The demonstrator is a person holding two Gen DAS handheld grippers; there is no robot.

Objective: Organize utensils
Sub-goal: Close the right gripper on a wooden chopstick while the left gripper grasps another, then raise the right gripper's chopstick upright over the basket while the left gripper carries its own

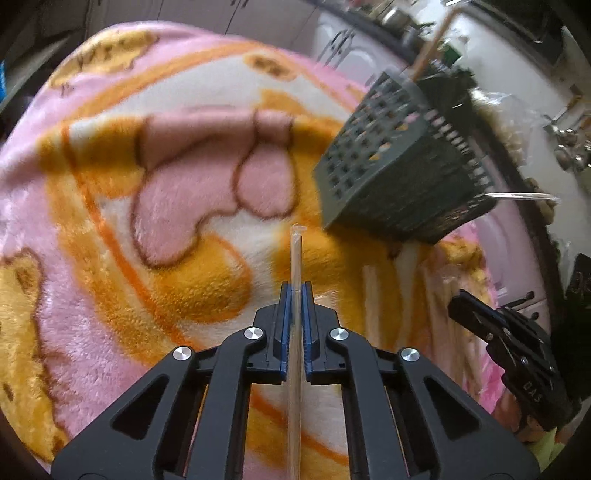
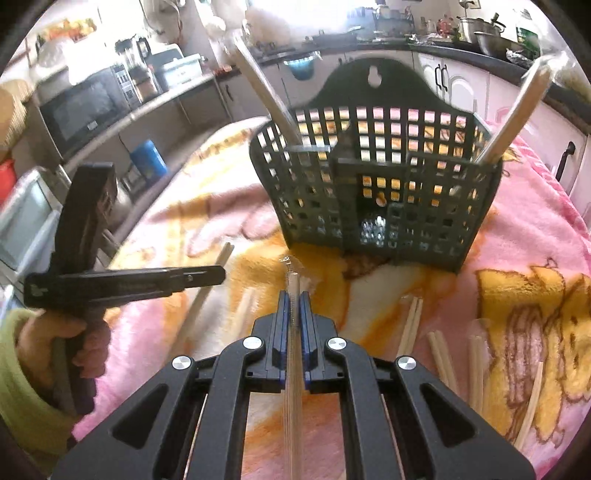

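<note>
Left wrist view: left gripper (image 1: 296, 291) clamped on a wrapped chopstick pair (image 1: 296, 258), held lengthwise, presumably for dropping into the green utensil basket (image 1: 388, 166) ahead; right gripper (image 2: 294, 301) likewise pinches a wrapped pair (image 2: 294, 280); more chopsticks (image 2: 410, 325) lie loose on the blanket (image 2: 535, 229).

I log the wrapped chopstick (image 1: 296, 258) in my left gripper (image 1: 296, 291) as cut off at the six o'clock edge of the left wrist view, its rear end unseen. The same goes for the wrapped pair (image 2: 294, 354) in my right gripper (image 2: 294, 301). The green basket (image 2: 373, 184) carries something shiny low behind its front grid that I cannot identify, and counter clutter (image 1: 399, 18) at one o'clock in the left view is smeared past telling.
</note>
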